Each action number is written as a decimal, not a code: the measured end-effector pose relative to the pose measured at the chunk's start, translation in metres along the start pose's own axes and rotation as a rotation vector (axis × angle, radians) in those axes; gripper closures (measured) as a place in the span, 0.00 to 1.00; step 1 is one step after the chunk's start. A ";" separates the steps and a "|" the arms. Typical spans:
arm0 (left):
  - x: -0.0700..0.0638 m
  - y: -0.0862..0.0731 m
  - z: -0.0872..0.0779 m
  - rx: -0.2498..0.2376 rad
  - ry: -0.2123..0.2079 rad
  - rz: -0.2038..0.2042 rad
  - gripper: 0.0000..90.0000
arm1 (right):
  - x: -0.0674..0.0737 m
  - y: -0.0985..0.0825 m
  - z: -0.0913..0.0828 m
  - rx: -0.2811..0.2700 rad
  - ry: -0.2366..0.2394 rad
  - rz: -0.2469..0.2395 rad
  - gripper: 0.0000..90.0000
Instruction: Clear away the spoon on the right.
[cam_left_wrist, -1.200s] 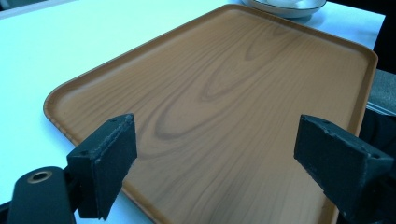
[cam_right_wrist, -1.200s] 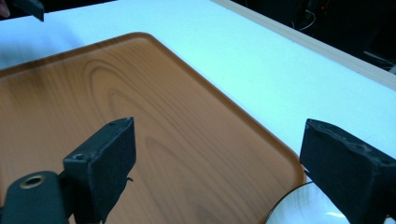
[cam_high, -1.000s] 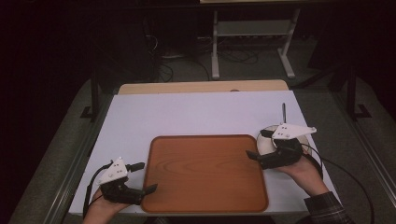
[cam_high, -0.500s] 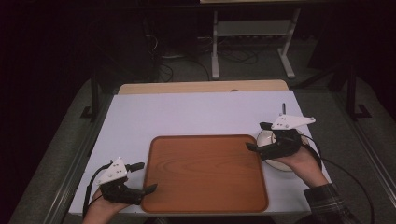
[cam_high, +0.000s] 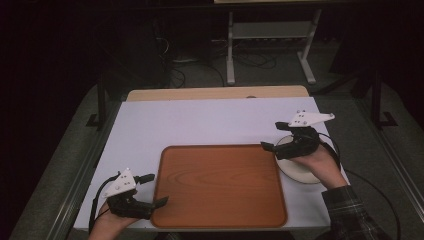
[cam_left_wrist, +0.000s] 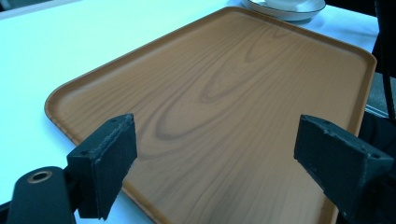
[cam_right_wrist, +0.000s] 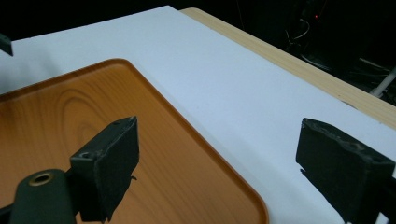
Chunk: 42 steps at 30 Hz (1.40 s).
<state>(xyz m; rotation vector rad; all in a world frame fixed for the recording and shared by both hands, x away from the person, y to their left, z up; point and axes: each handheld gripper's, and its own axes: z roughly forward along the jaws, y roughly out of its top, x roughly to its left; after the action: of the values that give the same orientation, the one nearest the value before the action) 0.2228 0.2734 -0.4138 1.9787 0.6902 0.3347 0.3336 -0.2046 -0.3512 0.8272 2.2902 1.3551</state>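
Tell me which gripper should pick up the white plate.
Right. The right gripper hovers open directly over the white plate, beside the tray. The left gripper sits at the tray's opposite corner.

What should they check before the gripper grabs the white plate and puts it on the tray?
1. Right gripper open: ok, jaws stand wide apart.
2. Left gripper out of the way: ok, it sits at the tray's near left corner.
3. Tray has room: ok, nothing lies on it.
4. White plate within reach: ok, it lies right under the right hand.
5. Jaws lined up with the plate's rim: not ok, they point over the tray's corner.
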 end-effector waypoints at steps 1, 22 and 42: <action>0.000 0.000 0.000 0.000 0.000 0.000 0.14 | -0.001 0.001 0.001 0.000 -0.003 -0.003 0.14; 0.000 0.000 0.000 0.000 -0.006 0.002 0.14 | -0.037 0.005 0.024 0.020 -0.013 0.048 0.27; 0.000 0.000 0.000 0.005 0.000 0.000 0.15 | -0.077 -0.022 0.003 0.107 -0.225 0.165 0.99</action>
<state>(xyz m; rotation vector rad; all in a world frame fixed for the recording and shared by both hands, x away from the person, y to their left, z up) 0.2227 0.2739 -0.4140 1.9833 0.6917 0.3335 0.3875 -0.2597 -0.3713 1.1638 2.1725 1.1450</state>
